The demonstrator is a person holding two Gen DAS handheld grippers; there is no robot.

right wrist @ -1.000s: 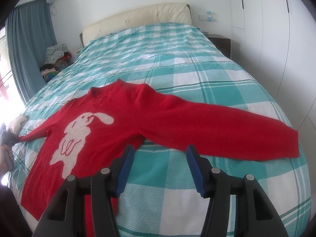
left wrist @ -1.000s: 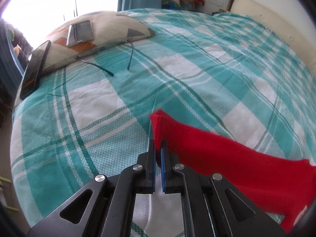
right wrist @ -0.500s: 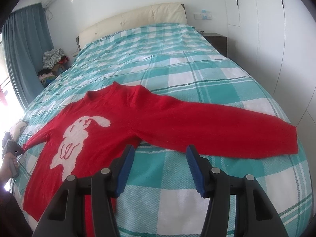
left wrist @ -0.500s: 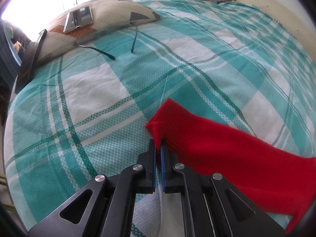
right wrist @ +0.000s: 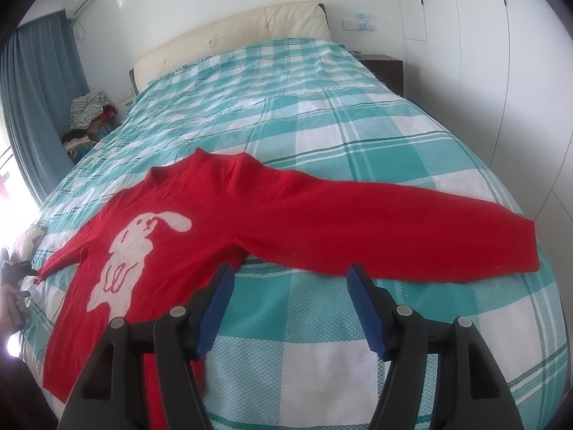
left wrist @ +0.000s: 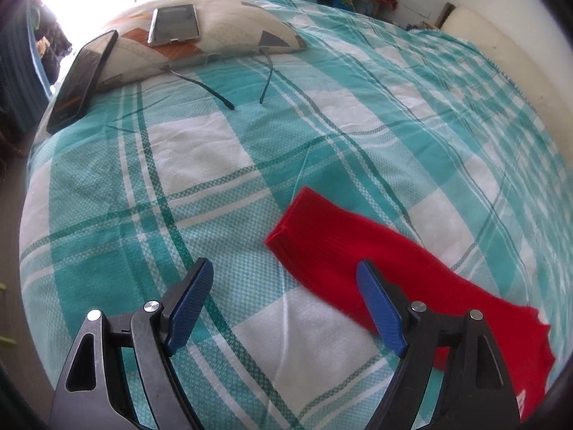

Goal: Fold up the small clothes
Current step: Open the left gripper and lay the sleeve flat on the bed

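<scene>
A small red sweater [right wrist: 222,222] with a white rabbit on its chest lies spread flat on the teal checked bed cover [right wrist: 322,114], both sleeves stretched out sideways. In the left wrist view one sleeve's cuff [left wrist: 297,229] lies flat on the cover, just ahead of my left gripper [left wrist: 283,283]. That gripper's jaws are opening wide and hold nothing. My right gripper [right wrist: 288,286] hovers over the cover just below the sweater's right armpit; its jaws are opening with only the bed cover between them. The left gripper also shows tiny at the far left edge of the right wrist view.
A patterned pillow [left wrist: 229,32] lies at the bed's corner with a phone [left wrist: 175,23] on it and a dark phone [left wrist: 84,79] leaning beside it; two thin cables trail from it. A cream headboard [right wrist: 232,32], a clothes pile [right wrist: 89,107], blue curtains and a nightstand [right wrist: 385,68] surround the bed.
My left gripper, shut on the sleeve cuff before, has let it go and stands wide; the cuff now lies flat. My right gripper has widened a little.
</scene>
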